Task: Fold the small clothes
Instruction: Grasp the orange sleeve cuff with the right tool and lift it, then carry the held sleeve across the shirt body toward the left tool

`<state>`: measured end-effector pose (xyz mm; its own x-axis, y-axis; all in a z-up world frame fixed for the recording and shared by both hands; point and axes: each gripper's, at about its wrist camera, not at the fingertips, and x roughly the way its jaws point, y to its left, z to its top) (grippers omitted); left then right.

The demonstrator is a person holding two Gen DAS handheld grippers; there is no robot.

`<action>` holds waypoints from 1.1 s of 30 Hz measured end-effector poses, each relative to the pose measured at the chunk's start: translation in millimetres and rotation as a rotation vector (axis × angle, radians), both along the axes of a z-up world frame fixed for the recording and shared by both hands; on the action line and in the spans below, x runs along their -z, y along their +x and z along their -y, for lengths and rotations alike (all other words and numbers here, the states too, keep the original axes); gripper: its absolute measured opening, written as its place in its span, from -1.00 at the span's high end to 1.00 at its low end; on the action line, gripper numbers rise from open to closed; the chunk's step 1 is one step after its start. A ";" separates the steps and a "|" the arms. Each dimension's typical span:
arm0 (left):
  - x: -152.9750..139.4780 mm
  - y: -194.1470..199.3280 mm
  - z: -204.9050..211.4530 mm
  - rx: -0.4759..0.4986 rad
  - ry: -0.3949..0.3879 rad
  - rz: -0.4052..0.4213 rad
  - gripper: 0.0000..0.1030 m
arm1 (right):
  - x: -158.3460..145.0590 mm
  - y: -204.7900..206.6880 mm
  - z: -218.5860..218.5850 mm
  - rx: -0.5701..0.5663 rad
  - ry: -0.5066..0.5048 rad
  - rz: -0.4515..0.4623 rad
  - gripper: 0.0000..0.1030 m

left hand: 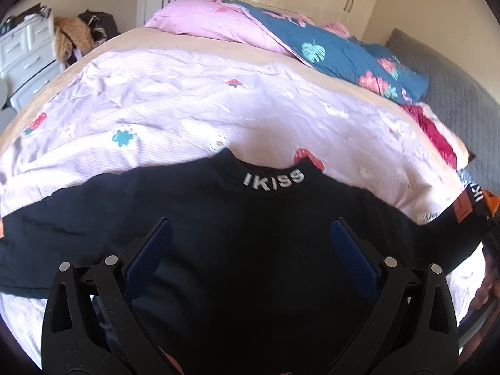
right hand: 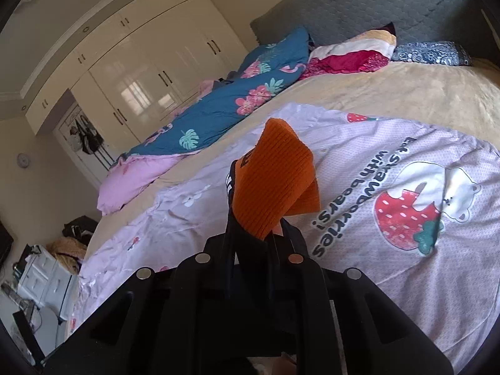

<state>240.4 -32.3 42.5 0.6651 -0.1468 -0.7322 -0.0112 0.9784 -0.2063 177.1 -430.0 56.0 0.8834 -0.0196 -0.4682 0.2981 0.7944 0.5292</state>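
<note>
Left claw (left hand: pixel 250 234): yours, released, hovering over the black shirt (left hand: pixel 218 218) below the collar.
Right claw (right hand: pixel 254 231): yours, clenched on its orange cuff (right hand: pixel 275 181).

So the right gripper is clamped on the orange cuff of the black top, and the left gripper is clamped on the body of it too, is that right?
Not quite. The right gripper is indeed shut on the orange cuff of the black top. But the left gripper is open: the left wrist view shows its blue-padded fingers spread wide apart over the top's body, gripping nothing.
</note>
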 end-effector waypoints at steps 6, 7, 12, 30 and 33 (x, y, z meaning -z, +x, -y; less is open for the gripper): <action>-9.8 -1.7 -23.0 -0.022 -0.060 0.013 -0.84 | -13.3 9.3 -43.2 -0.108 -0.063 0.029 0.72; -9.7 -1.8 -26.7 -0.022 -0.075 0.011 -0.84 | -14.7 10.7 -52.0 -0.128 -0.072 0.033 0.72; -3.1 0.0 -51.4 -0.058 -0.169 -0.018 -0.84 | -19.3 19.0 -101.3 -0.241 -0.142 0.049 0.72; 34.8 0.0 -89.0 -0.040 -0.447 -0.108 -0.84 | 32.8 43.9 -255.5 -0.595 -0.366 -0.027 0.67; 40.5 1.9 -82.5 -0.008 -0.471 -0.125 -0.84 | 45.4 46.5 -269.4 -0.651 -0.368 -0.066 0.58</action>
